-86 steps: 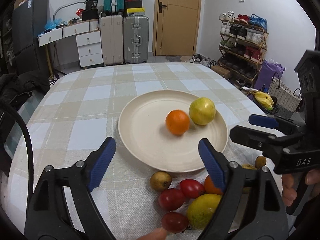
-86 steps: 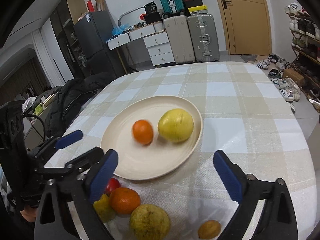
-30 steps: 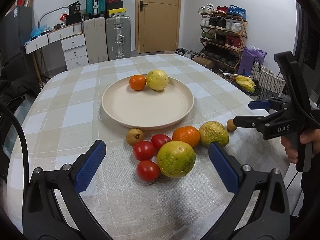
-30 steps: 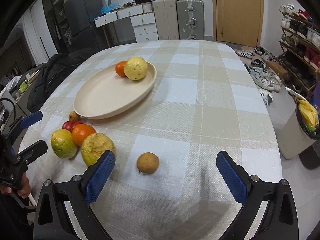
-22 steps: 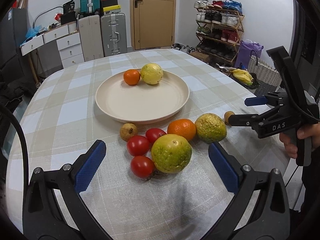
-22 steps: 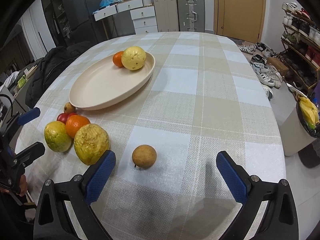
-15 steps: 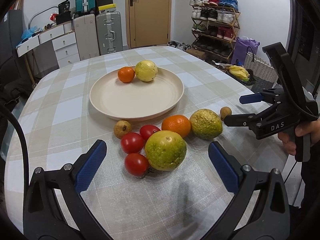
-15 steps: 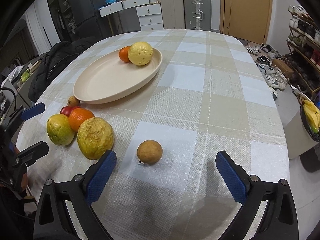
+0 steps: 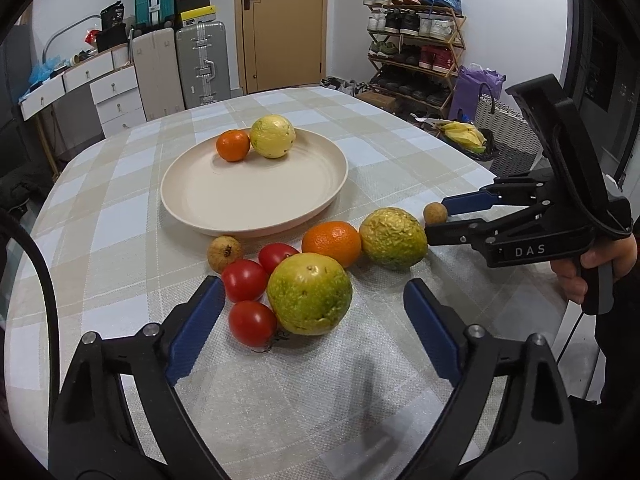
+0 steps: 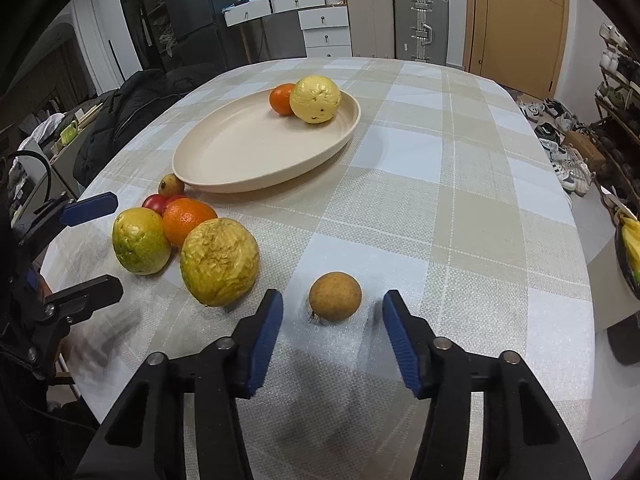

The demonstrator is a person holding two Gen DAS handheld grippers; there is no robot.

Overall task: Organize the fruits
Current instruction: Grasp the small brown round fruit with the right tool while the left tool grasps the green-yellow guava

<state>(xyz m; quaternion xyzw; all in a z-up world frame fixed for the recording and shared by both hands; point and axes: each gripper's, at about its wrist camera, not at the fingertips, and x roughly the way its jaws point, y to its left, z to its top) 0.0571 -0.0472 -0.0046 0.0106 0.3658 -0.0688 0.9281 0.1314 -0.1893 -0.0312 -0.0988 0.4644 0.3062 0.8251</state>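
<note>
Checked beige-and-white tablecloth (image 9: pixel 120 184) is covering an oval table; drawers, suitcases, a wooden door and a shoe rack are standing behind it.

Left to right in the left wrist view: round cream plate (image 9: pixel 256 188) is carrying a small orange mandarin (image 9: pixel 233 145) touching a pale yellow wrinkled fruit (image 9: pixel 273 137) at its far rim. In front of the plate a cluster is lying on the cloth: small brown round fruit (image 9: pixel 224 253), three red tomatoes (image 9: pixel 245 280), large green-yellow round fruit (image 9: pixel 309 293), orange citrus (image 9: pixel 331 243), wrinkled green-yellow fruit (image 9: pixel 393 238). Small tan longan-like fruit (image 10: pixel 335 297) is sitting apart, to the right.

Left gripper (image 9: pixel 314 328) is closing, still wide; the large green-yellow fruit is lying just ahead between the blue pads (image 9: pixel 196 330), untouched.

Right gripper (image 10: pixel 331 334) is closing around the small tan fruit; the pads are flanking it with gaps both sides, not pressing. "DAS" is reading on its black body.
</note>
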